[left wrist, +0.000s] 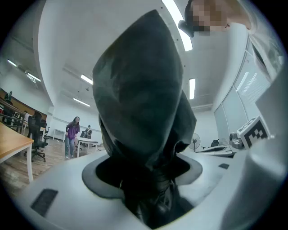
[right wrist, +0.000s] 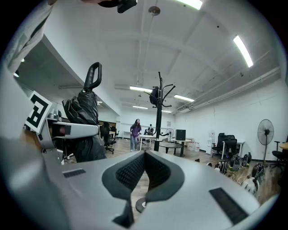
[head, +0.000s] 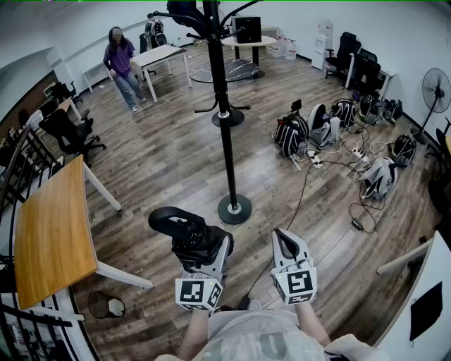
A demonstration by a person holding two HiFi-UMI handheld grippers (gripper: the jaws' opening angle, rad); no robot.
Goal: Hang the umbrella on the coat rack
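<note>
A folded black umbrella (head: 192,238) with a black loop handle (head: 168,221) sits in my left gripper (head: 204,248), whose jaws are shut around its bunched fabric. In the left gripper view the umbrella (left wrist: 144,112) fills the middle and hides the left gripper's (left wrist: 148,179) pads. The black coat rack (head: 227,141) stands on its round base (head: 234,209) just ahead, with a dark item hung near its top (head: 184,13). My right gripper (head: 285,241) is beside the left, shut and empty. The right gripper view shows the right gripper (right wrist: 143,157), the umbrella (right wrist: 83,117) at left and the rack (right wrist: 158,112).
A wooden table (head: 53,233) stands at left with a wire bin (head: 106,304) near it. Bags and cables (head: 331,134) lie on the floor at right. A person (head: 121,63) stands far back by a white table. A fan (head: 437,92) is at far right.
</note>
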